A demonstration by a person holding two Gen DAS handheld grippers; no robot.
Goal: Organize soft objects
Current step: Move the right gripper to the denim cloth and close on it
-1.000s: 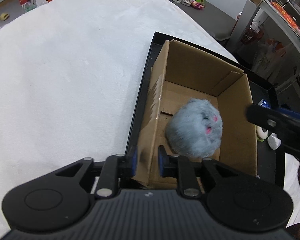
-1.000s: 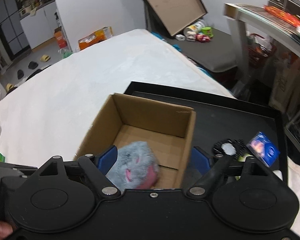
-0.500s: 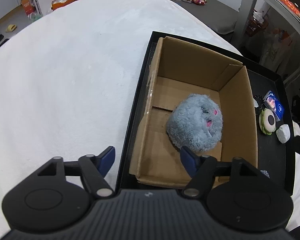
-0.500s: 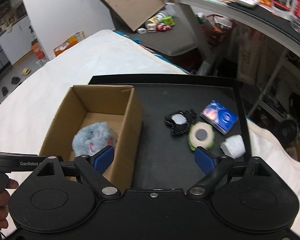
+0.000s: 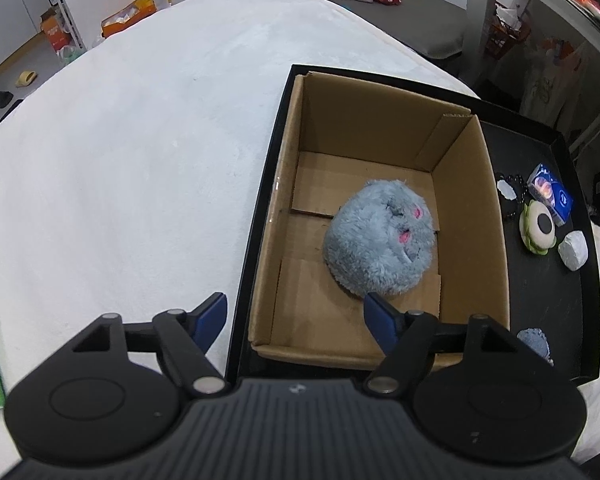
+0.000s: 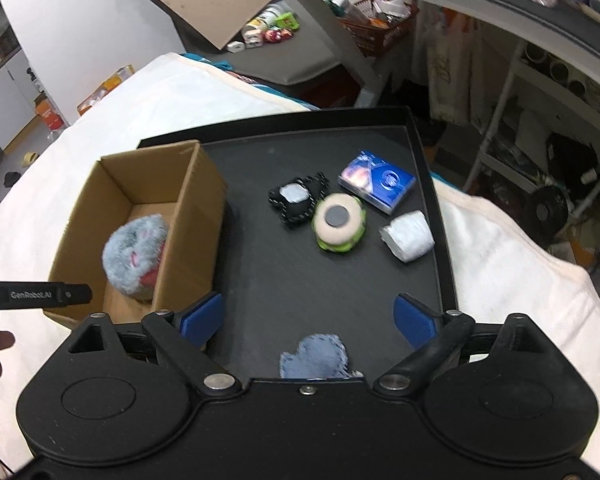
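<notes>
We saw the grey plush toy (image 5: 380, 240) lying inside the cardboard box (image 5: 496, 216), which stood at the left end of the black tray (image 6: 432, 216) on the white bed (image 5: 120, 160). Right of the box lay a black pouch (image 6: 296, 202), a green-rimmed round toy (image 6: 338, 222), a blue packet (image 6: 376, 180) and a white roll (image 6: 408, 236). The left tool (image 5: 294, 316) stood spread and empty above the box's near edge. The right tool (image 6: 308, 318) was opening, pinching nothing, over a blue fabric scrap (image 6: 316, 356).

The left gripper (image 5: 294, 316) released the cardboard box (image 5: 384, 136) wall (right gripper (image 6: 308, 316) swung tray-ward).
</notes>
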